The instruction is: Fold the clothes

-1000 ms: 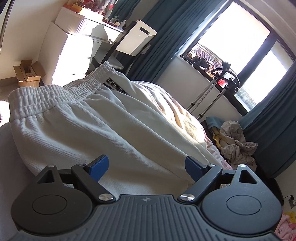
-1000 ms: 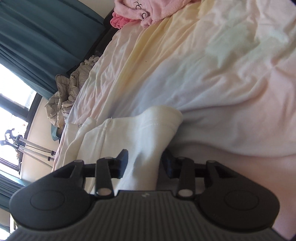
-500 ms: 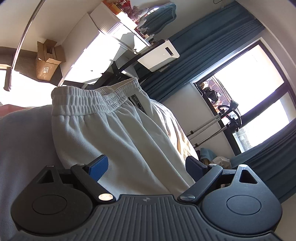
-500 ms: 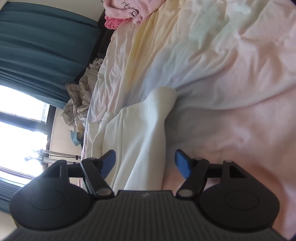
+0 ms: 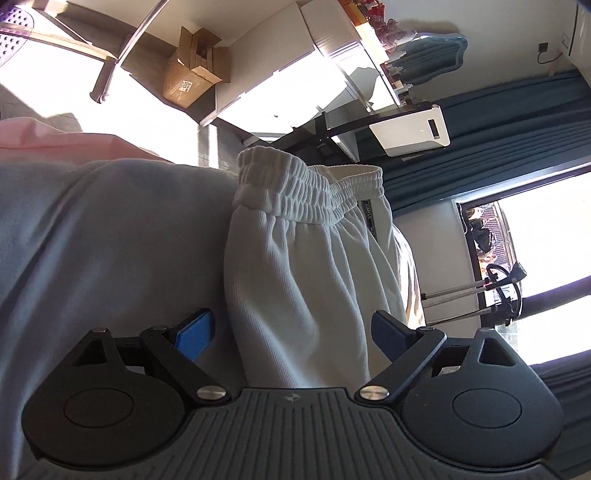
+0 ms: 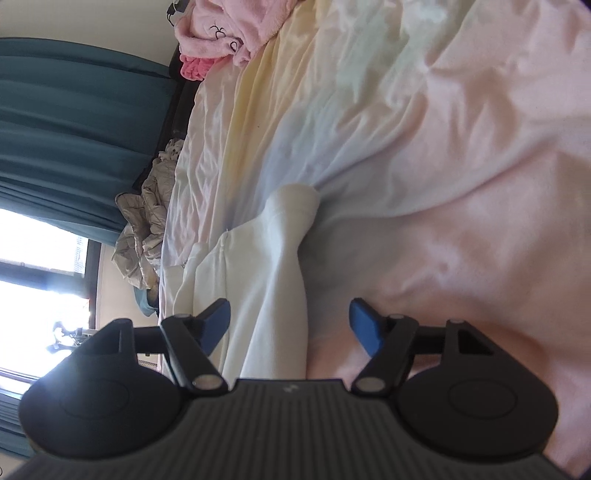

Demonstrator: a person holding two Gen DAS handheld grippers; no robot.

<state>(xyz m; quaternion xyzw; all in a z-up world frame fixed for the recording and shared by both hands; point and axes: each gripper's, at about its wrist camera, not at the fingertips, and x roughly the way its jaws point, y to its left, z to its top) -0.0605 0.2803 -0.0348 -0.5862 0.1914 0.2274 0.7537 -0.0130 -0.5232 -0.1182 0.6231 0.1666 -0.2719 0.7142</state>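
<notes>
The bed point(image 6: 461, 155), under a rumpled sheet running from pink through white to pale yellow, fills most of the right wrist view; in the left wrist view its cover takes up the left half of the frame as a grey-shadowed mound. Teal curtains point(image 6: 74, 122) hang down the left edge of the right wrist view above a bright window, and in the left wrist view they stand at the right beside another bright pane. The white pants point(image 5: 306, 280) lie on the bed in the centre of the left wrist view, their gathered waistband point(image 5: 303, 188) uppermost in the frame and the fabric running down to the lower centre between the fingers. In the right wrist view the pants point(image 6: 273, 280) run from the lower centre up to a rounded end at mid-frame, flat on the sheet. A white cabinet point(image 5: 280, 74) sits at the top centre of the left wrist view with a cardboard box point(image 5: 192, 70) to its left. A pink garment point(image 6: 225, 26) is bunched at the top of the right wrist view, and a crumpled beige heap point(image 6: 147, 225) lies at mid-left. The left gripper point(image 5: 293, 332) has its blue-padded fingers spread wide on either side of the pants, clamping nothing. The right gripper point(image 6: 290, 323) is likewise spread, with the fabric between its fingers but not pinched.
</notes>
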